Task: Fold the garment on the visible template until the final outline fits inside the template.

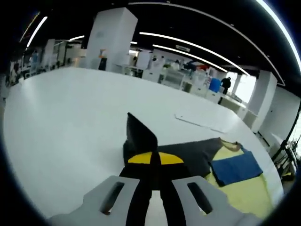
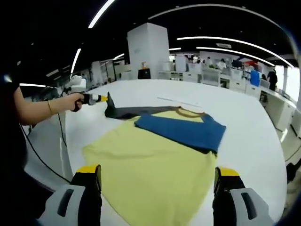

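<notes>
Left gripper view: garment's dark sleeve point(image 1: 141, 136) pinched between closed fingers point(image 1: 153, 162).

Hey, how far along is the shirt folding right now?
Partly done. The blue sleeve already lies folded across the yellow shirt. In hand: the left tool is shut on the dark gray sleeve, lifting it off the white table. The right tool is open. Left: that sleeve and the body folds. I can't make out a template.
</notes>
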